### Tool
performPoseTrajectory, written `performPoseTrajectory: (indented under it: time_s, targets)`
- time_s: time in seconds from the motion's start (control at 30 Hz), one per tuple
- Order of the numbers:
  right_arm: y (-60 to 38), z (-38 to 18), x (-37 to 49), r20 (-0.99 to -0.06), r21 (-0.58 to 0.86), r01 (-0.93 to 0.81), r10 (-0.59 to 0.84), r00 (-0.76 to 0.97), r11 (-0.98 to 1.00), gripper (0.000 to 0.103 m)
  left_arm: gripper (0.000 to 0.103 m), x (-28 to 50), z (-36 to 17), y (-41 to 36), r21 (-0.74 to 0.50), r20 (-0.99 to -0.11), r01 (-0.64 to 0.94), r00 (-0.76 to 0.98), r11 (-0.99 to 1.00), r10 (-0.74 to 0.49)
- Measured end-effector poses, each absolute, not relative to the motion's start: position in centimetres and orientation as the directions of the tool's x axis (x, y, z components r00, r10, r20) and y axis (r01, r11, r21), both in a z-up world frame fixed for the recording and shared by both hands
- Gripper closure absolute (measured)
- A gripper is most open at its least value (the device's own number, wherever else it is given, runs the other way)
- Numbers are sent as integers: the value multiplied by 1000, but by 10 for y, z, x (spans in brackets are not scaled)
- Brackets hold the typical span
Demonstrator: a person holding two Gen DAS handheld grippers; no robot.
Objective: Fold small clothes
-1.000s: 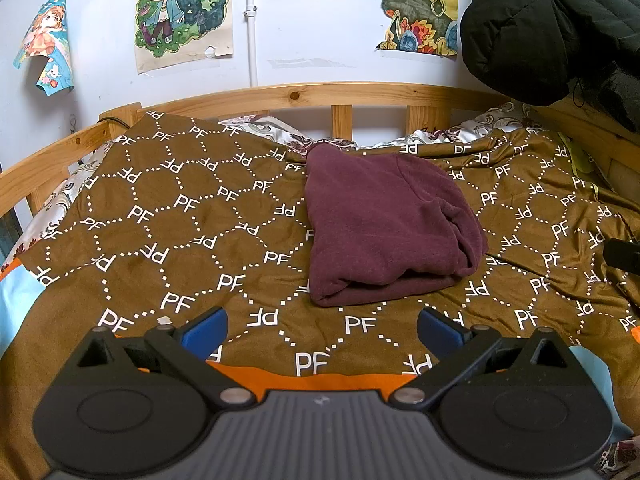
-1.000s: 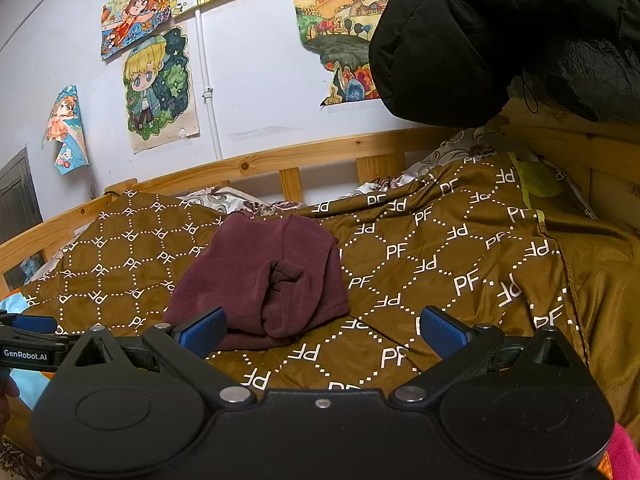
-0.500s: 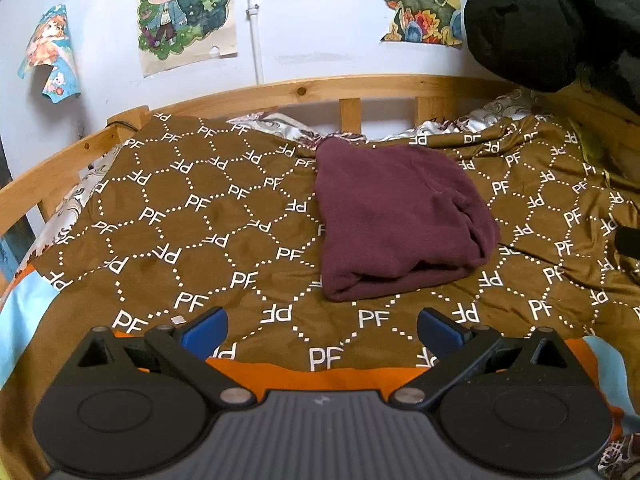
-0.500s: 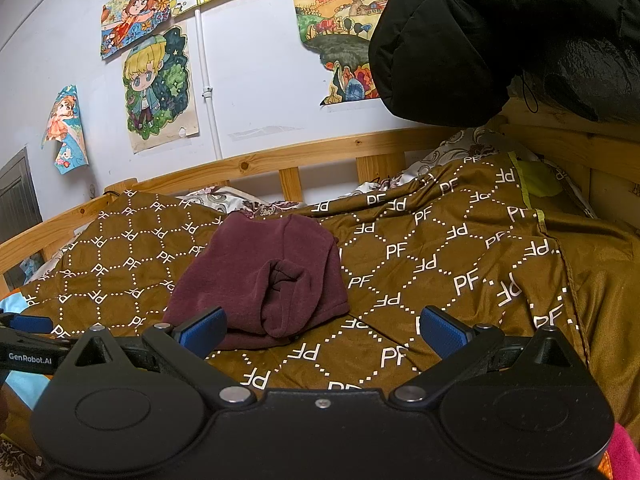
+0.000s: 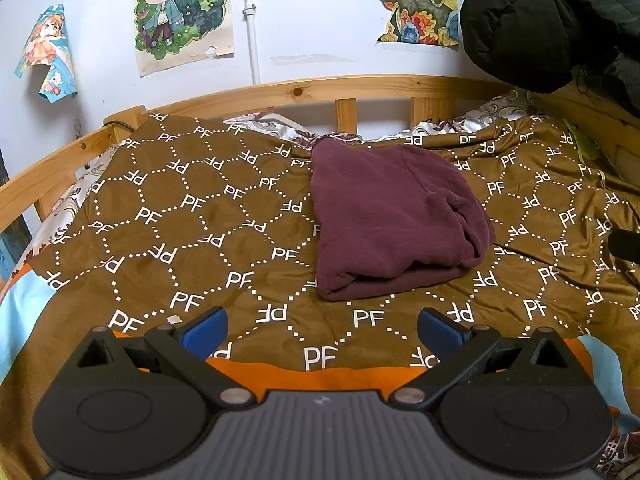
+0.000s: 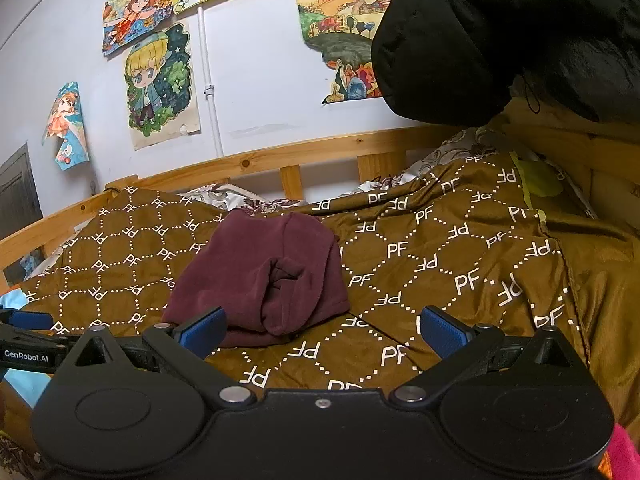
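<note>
A maroon garment (image 5: 392, 216) lies folded into a thick bundle on the brown "PF"-patterned bedspread (image 5: 192, 216). In the right wrist view the same maroon garment (image 6: 264, 276) shows its rolled open end. My left gripper (image 5: 322, 326) hovers open just in front of the bundle, nothing between its blue pads. My right gripper (image 6: 323, 330) is open too, near the bundle's front right corner, holding nothing. The tip of the left gripper (image 6: 24, 322) shows at the left edge of the right wrist view.
A wooden bed rail (image 5: 280, 92) runs along the back and left side. A black puffy jacket (image 5: 552, 20) hangs at the upper right. Posters (image 5: 180, 12) cover the wall. An orange and light-blue sheet (image 5: 320, 376) shows at the bed's near edge.
The left wrist view has shifted slightly, so the garment sits a little further right and lower in it. Both grippers stay open and the garment lies unmoved.
</note>
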State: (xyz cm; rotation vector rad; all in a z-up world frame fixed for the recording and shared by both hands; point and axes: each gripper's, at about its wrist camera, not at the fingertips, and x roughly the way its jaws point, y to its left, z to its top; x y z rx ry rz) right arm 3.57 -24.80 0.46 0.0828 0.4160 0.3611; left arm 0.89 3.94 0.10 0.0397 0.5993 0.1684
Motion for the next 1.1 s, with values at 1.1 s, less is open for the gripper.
performPoseTrajectory:
  time_s: [1.1]
  targets:
    - [-248, 5, 36, -383, 152, -326, 359, 851, 933, 1, 1, 9, -2, 40, 89, -569, -137, 806, 987, 164]
